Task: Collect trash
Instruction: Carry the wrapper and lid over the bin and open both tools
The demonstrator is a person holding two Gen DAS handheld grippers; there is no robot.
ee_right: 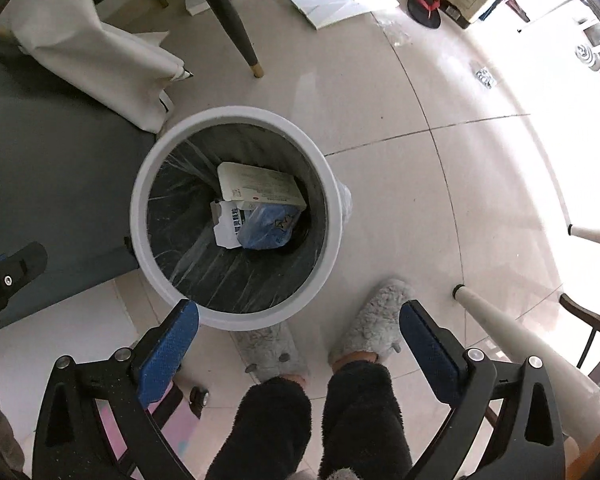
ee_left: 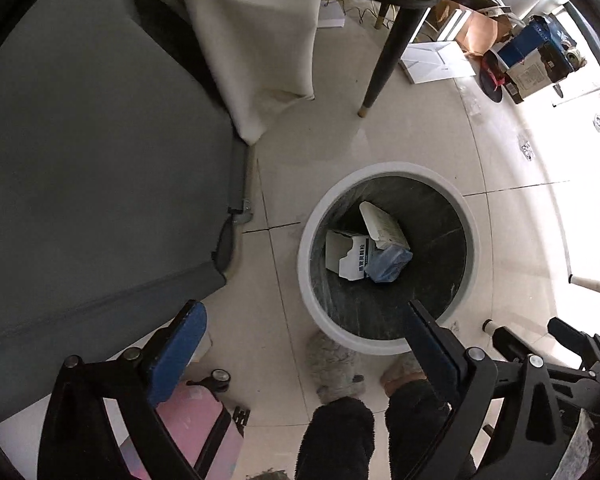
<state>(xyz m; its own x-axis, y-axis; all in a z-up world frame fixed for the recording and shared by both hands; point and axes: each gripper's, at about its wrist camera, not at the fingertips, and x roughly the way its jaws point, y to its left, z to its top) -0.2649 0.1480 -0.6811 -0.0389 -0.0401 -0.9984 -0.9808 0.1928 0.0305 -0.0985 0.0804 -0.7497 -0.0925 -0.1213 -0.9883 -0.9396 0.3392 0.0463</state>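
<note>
A white round trash bin [ee_left: 470, 240] [ee_right: 336, 196] with a dark liner stands on the tiled floor. At its bottom lie a white carton [ee_left: 382, 224] [ee_right: 260, 188], a smaller white box [ee_left: 346, 258] [ee_right: 226, 226] and a blue crumpled bag [ee_left: 390, 264] [ee_right: 268, 226]. My left gripper [ee_left: 304, 320] is open and empty above the bin's near rim. My right gripper [ee_right: 300, 316] is open and empty above the floor, just at the bin's near rim. The other gripper shows at the right edge of the left wrist view [ee_left: 556, 344].
A grey table top [ee_left: 80, 140] with a white cloth [ee_left: 256, 40] lies left of the bin. A dark chair leg [ee_left: 384, 64] [ee_right: 232, 20] stands beyond it. Boxes [ee_left: 536, 64] and white panels [ee_right: 340, 0] clutter the far right. The person's grey slippers [ee_right: 376, 328] stand near the bin; a pink suitcase [ee_left: 204, 428] is below left.
</note>
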